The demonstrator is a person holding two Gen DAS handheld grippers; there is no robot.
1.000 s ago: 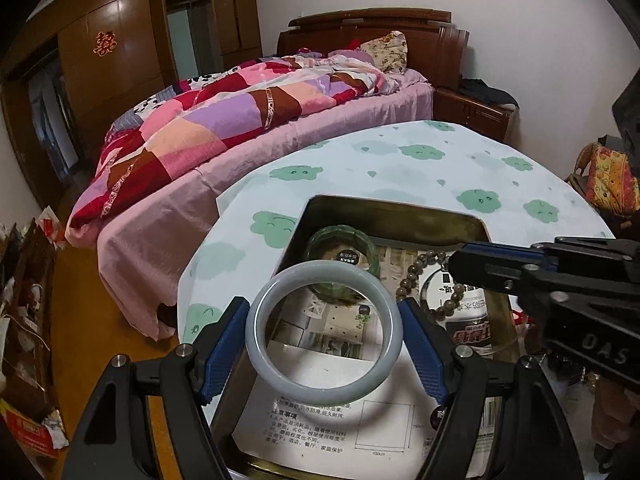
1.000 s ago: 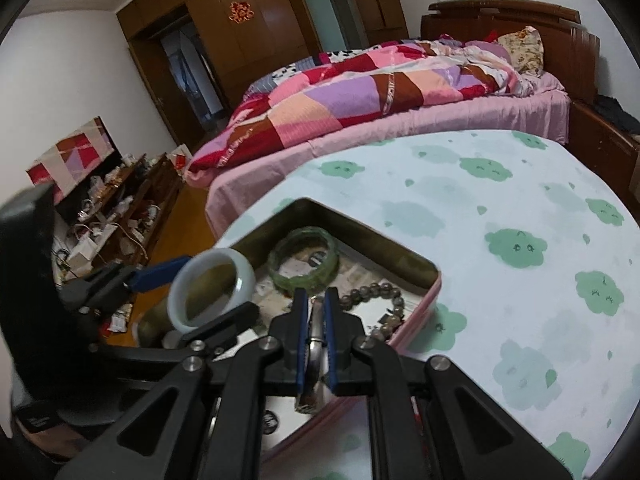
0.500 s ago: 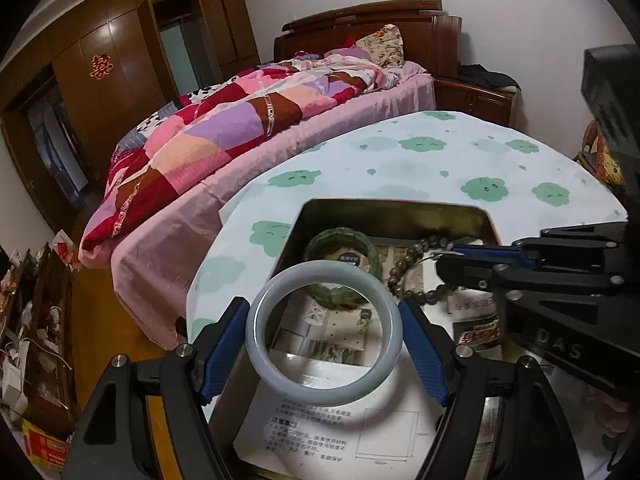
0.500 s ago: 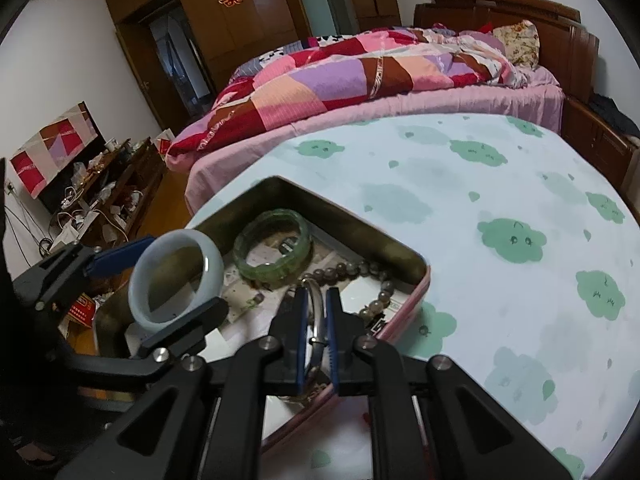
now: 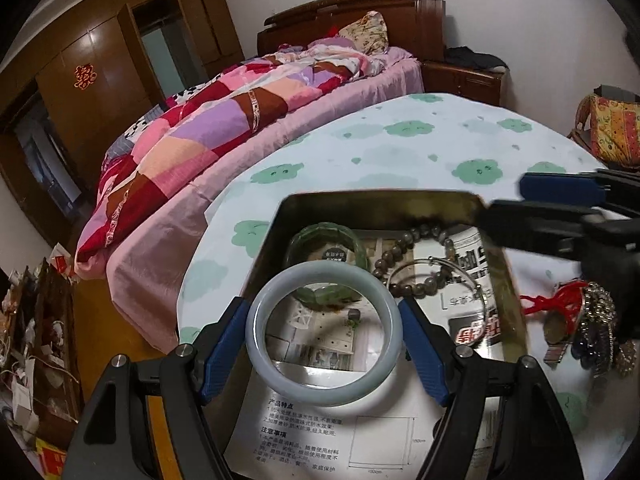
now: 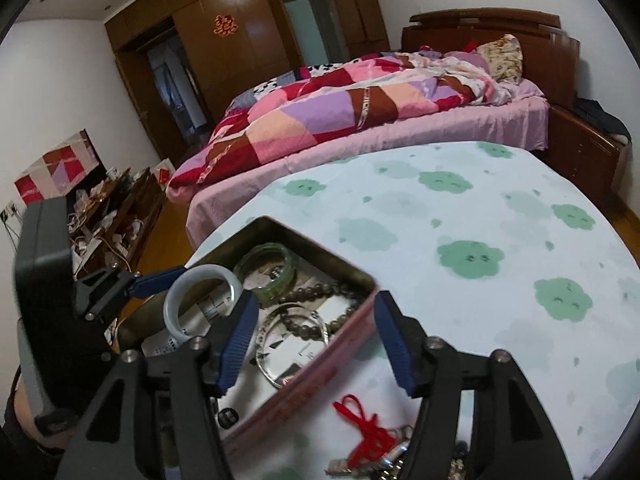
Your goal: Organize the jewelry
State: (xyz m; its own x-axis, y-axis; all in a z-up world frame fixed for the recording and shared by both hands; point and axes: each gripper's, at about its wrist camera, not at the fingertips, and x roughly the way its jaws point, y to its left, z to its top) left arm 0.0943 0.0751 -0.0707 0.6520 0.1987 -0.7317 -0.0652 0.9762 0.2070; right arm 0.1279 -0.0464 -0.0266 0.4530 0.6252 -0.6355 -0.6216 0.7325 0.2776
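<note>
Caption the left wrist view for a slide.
Left hand-held gripper holds a pale jade bangle above the tin containing a green bangle and bead bracelet.

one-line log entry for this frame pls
left gripper: shut on pale bangle, over tin | right gripper: open | silver bangle: in tin | remaining jewelry pile: on table

4 bracelets (image 5: 324, 335), 1 tin (image 5: 498, 264)

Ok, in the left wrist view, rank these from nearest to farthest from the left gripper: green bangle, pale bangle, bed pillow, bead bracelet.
1. Pale bangle: clamped in the left gripper.
2. Green bangle: just beyond, in the tin, left side.
3. Bead bracelet: in the tin, to the right; close to the green bangle's distance, hard to separate.
4. Bed pillow: far back, at the headboard.
</note>
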